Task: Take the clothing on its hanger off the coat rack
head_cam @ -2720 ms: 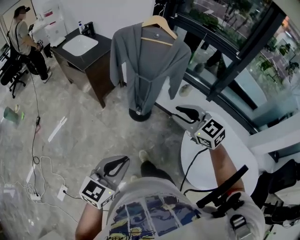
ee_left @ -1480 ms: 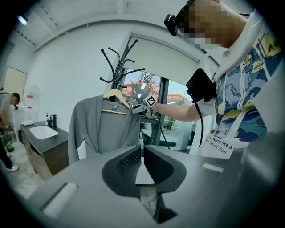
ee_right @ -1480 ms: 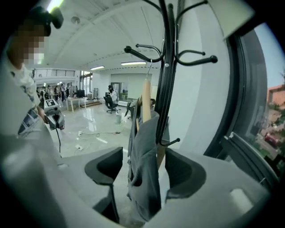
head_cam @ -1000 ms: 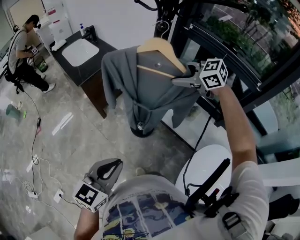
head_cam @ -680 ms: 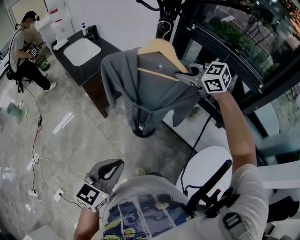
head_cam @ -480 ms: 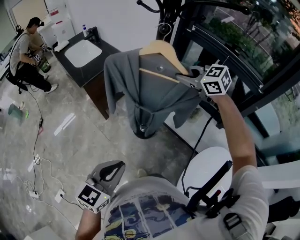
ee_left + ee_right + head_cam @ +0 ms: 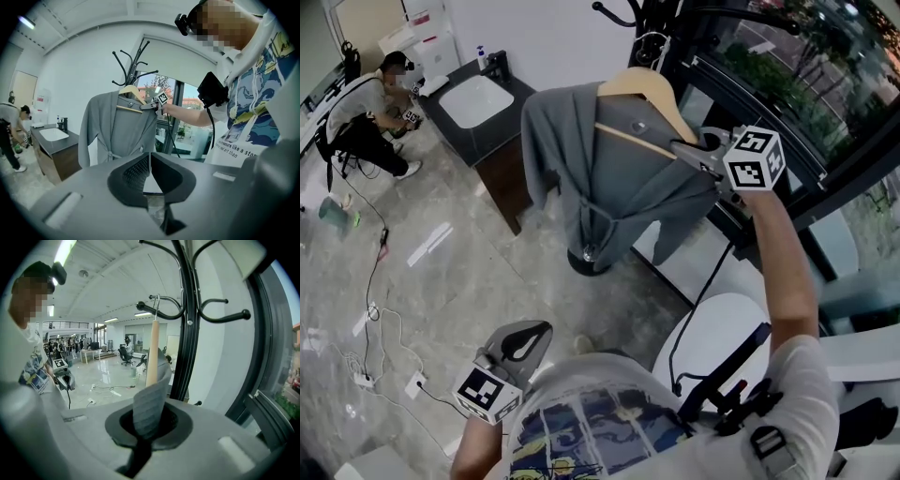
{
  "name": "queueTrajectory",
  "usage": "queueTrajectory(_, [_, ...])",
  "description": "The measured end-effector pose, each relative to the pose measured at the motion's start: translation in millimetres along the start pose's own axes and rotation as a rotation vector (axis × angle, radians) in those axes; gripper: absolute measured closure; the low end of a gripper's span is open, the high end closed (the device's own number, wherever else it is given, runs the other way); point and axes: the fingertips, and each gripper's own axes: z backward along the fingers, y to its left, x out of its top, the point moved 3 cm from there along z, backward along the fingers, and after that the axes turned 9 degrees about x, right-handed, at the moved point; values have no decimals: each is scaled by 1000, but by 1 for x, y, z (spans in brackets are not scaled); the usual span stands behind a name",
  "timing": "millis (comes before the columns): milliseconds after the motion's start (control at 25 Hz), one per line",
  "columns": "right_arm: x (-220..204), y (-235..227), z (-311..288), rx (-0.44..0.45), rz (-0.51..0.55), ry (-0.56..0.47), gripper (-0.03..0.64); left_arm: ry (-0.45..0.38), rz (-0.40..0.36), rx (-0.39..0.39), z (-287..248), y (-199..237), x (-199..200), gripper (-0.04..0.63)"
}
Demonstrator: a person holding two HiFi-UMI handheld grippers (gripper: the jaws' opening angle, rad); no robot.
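A grey robe (image 7: 609, 178) hangs on a wooden hanger (image 7: 642, 89), whose metal hook sits on an arm of the black coat rack (image 7: 661, 28). My right gripper (image 7: 689, 148) is raised to the hanger's right end and is shut on the robe's shoulder over the wood. In the right gripper view the grey cloth (image 7: 149, 404) stands pinched between the jaws, with the hanger (image 7: 153, 352) rising behind it to the rack (image 7: 187, 333). My left gripper (image 7: 525, 339) hangs low by my body, shut and empty; its view shows the robe (image 7: 112, 136) ahead.
A dark cabinet with a white sink (image 7: 473, 98) stands left of the rack. A person (image 7: 370, 112) crouches at far left. Cables (image 7: 375, 319) trail over the grey floor. A white round table (image 7: 722, 337) is below my right arm, and black window frames (image 7: 787, 141) are behind it.
My right gripper rose from above the round table to the hanger's right end and closed on it there. My left gripper stayed low. The person at far left crouched down.
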Motion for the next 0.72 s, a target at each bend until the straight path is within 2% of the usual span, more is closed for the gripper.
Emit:
queueTrajectory(280, [15,36,14,-13,39,7,624,-8,1,-10,19,-6,-8,577])
queueTrajectory(720, [22,129,15,-6,71,14,624,-11,-7,-42,67,-19,-21,577])
